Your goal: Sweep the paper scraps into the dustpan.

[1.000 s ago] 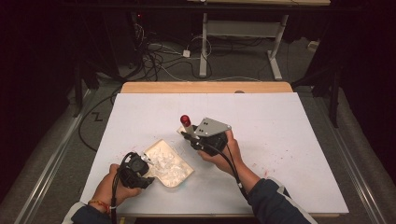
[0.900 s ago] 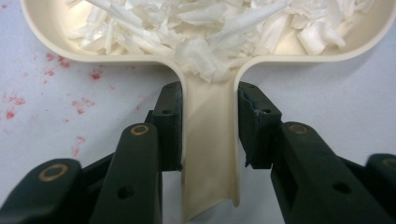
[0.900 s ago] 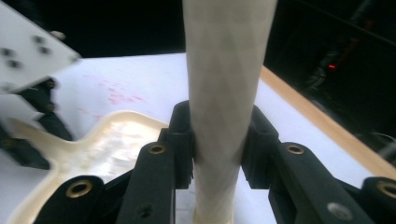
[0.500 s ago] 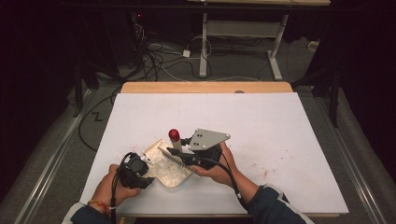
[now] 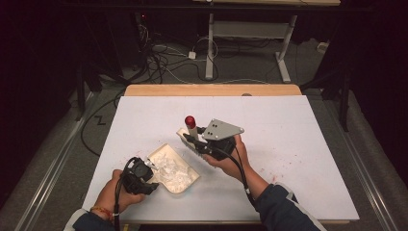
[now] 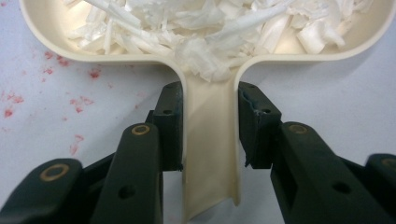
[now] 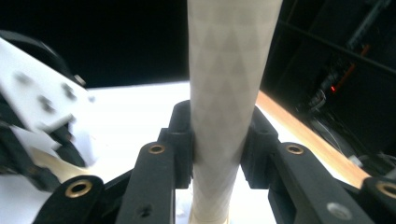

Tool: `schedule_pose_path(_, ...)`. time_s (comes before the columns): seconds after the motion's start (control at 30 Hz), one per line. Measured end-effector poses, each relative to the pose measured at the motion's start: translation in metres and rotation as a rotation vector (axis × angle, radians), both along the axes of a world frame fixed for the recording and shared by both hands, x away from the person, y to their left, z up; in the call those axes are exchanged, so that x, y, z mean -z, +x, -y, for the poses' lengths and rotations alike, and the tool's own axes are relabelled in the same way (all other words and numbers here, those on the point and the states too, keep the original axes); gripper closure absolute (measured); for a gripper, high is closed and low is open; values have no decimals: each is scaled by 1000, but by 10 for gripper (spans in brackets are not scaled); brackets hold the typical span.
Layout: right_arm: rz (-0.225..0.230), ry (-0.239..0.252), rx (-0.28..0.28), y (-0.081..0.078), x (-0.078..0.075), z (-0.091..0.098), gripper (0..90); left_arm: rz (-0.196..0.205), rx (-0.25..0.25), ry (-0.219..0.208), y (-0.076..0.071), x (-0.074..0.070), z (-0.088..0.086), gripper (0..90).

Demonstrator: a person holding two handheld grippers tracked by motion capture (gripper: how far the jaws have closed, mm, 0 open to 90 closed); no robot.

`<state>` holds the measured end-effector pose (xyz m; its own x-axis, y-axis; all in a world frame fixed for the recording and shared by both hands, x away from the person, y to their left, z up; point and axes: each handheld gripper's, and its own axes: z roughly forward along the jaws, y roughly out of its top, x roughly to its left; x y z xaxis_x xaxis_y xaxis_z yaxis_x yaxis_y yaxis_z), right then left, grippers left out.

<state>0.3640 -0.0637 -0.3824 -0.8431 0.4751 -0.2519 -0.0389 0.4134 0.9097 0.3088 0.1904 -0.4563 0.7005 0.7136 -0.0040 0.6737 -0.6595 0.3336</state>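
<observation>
A cream dustpan (image 5: 164, 150) lies on the white table at the front left, holding white paper shreds (image 5: 174, 172). My left gripper (image 5: 144, 174) is shut on its handle. In the left gripper view the pads (image 6: 172, 121) press both sides of the handle (image 6: 210, 154) below the shred-filled pan (image 6: 42, 32). My right gripper (image 5: 193, 140) hovers just right of the pan, shut on a small brush (image 5: 191, 126) with a red end. In the right gripper view the brush's cream patterned handle (image 7: 229, 70) stands upright between the jaws of my right gripper (image 7: 224, 128).
The white table top (image 5: 298, 144) has faint red specks (image 6: 70, 79) near the pan and at the front right. A wooden board (image 5: 211, 90) runs along its far edge. Beyond it, cables (image 5: 163, 57) and a desk frame (image 5: 210, 43) stand on the dark floor.
The right gripper carried the brush left and down to the pan's edge, then back up and to the right. The left gripper and the pan have stayed put.
</observation>
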Motion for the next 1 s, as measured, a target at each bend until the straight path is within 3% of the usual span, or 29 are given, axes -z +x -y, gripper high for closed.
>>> schedule_pose_path(0.1, -16, -57, 0, 2, 12, -5, 701, -1, 5, 0, 0, 0, -1, 627)
schedule_pose_path(0.23, -25, -60, -71, -5, 16, -12, 700, -3, 6, 1, 0, 0, -2, 627)
schedule_pose_path(0.37, -56, -50, -177, -16, 16, -19, 701, -7, 10, 4, 0, -1, -4, 628)
schedule_pose_path(0.53, -65, -1, -259, -26, 5, -15, 701, -5, 3, 0, -1, -1, -5, 627)
schedule_pose_path(0.7, -26, 24, -242, -30, -9, -7, 700, -5, 1, -2, -1, 0, -4, 627)
schedule_pose_path(0.93, -20, 69, -139, -17, -17, 6, 700, -4, 3, 0, -1, -1, -4, 626)
schedule_pose_path(1.0, -26, 59, -105, -13, -16, 7, 700, -5, 6, 2, -1, -1, -5, 626)
